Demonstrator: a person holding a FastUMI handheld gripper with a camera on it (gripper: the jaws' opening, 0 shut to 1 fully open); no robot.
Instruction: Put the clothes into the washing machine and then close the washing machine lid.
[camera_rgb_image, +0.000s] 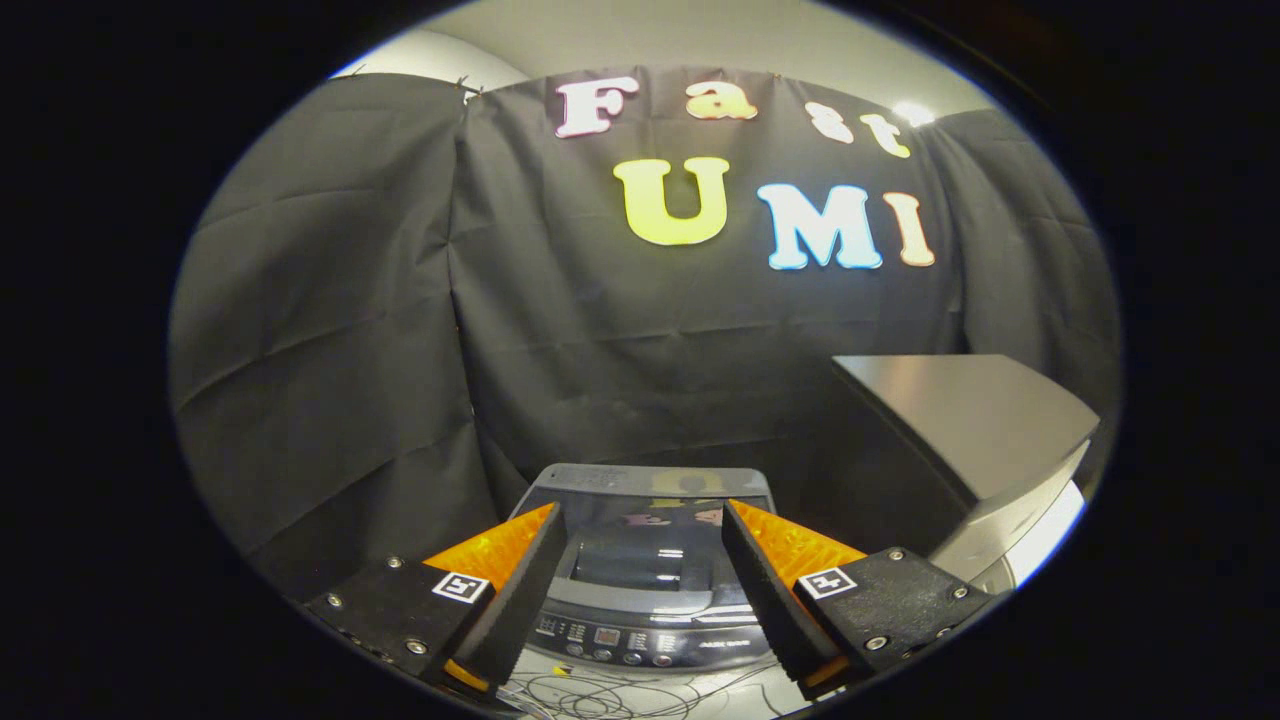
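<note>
While we look forward along the tongs (640, 520), their two orange-and-black fingers (510, 565) stand well apart with nothing held between them; each finger carries a small square black-and-white marker on its black base, and we cannot read any meaning in those marks; framed in the gap between the fingers, just ahead and below, sits the washing machine (645, 570), a dark grey top-loader seen from its front; its lid (650, 500) lies flat and closed, glossy enough to mirror the wall behind it; along the near edge of the machine runs the control panel (620, 640) with a row of round buttons and small print, all too small for us to make out; whatever the drum holds is hidden under the lid; the clothes cannot be made out from here; beside the machine, beyond the right finger, stands a grey box-like unit (970, 430) with a flat slanted top and a pale lower edge, its near corner close to that finger; below the panel a tangle of thin cables (620, 695) lies on a pale surface; behind and to the other side of the machine hangs the black cloth wall (330, 350), creased and folded, with open room before it.
</note>
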